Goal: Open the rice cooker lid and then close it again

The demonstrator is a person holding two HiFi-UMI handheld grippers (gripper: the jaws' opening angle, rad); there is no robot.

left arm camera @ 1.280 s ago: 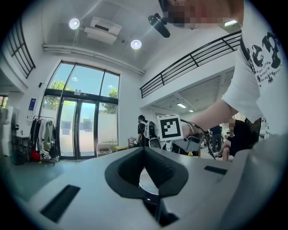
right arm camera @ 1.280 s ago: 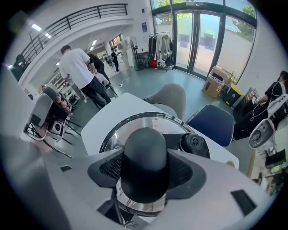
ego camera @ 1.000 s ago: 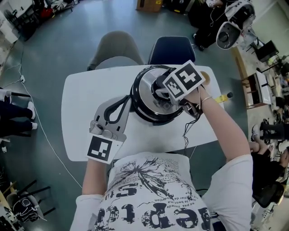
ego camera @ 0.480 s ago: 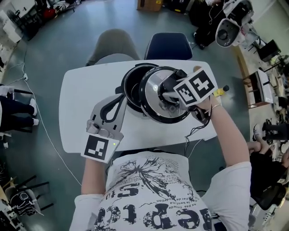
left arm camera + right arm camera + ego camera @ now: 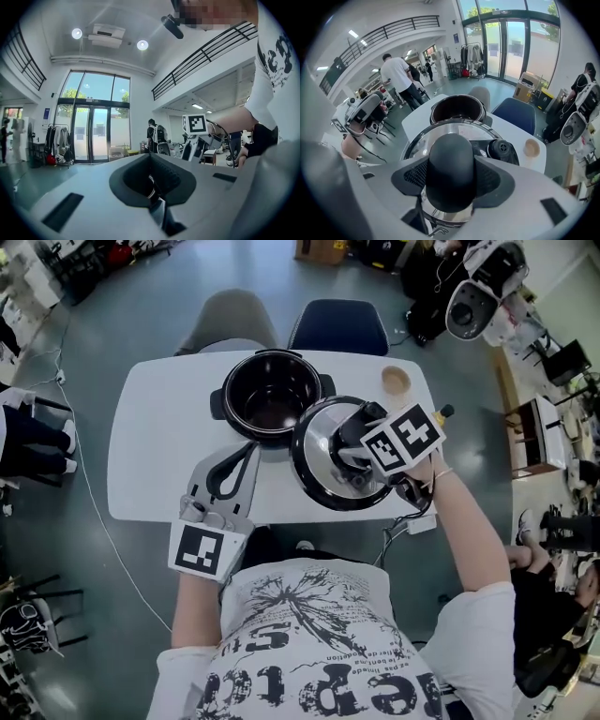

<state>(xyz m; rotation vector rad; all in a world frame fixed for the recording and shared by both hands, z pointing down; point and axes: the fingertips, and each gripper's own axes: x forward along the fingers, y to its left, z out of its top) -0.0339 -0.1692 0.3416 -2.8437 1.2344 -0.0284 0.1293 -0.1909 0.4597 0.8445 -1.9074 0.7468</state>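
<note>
Rice cooker lid (image 5: 319, 470) hangs clear of the pot (image 5: 272, 355), at its four o'clock, its knob (image 5: 451, 168) clamped in the right gripper's (image 5: 349, 442) jaws. The left gripper's (image 5: 248, 454) jaws are together and empty. Opening looks done; next, recentre the lid over the rim and lower it.

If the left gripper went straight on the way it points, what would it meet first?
Probably the open pot, by the head view; its own view shows no pot, so it may pass above.

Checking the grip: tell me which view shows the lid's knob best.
Right gripper view: the black knob sits close up, clamped in the right gripper. Head view shows the lid, its knob covered by that gripper. Left gripper view shows neither.
</note>
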